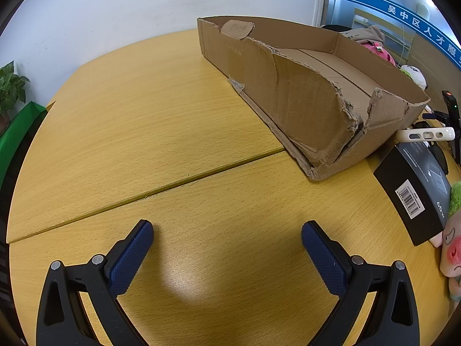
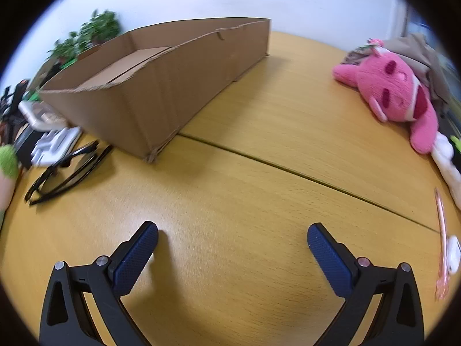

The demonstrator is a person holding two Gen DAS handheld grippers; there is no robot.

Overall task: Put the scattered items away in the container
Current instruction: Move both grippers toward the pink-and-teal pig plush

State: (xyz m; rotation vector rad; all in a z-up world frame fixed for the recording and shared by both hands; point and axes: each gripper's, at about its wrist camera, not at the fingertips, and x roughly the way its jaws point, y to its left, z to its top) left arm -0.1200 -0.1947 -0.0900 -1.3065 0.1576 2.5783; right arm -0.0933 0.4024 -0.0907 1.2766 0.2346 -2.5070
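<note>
Both grippers, left [image 1: 227,226] & right [image 2: 232,229], spread wide, holding nothing. Cardboard box [image 2: 161,86] looks empty; glasses [image 2: 67,170] just beside it, pink plush [image 2: 394,92] well apart. Prob. first pick: approach glasses.

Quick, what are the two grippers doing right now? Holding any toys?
Left gripper: open, holding nothing.
Right gripper: open, holding nothing.

Left tongs [image 1: 227,230]: spread wide, blue pads [image 1: 131,259] facing inward, nothing between, hovering low above the surface [image 1: 144,115].
Right tongs [image 2: 232,233]: spread equally wide, nothing gripped, angled down toward the surface, away from its edges.
</note>
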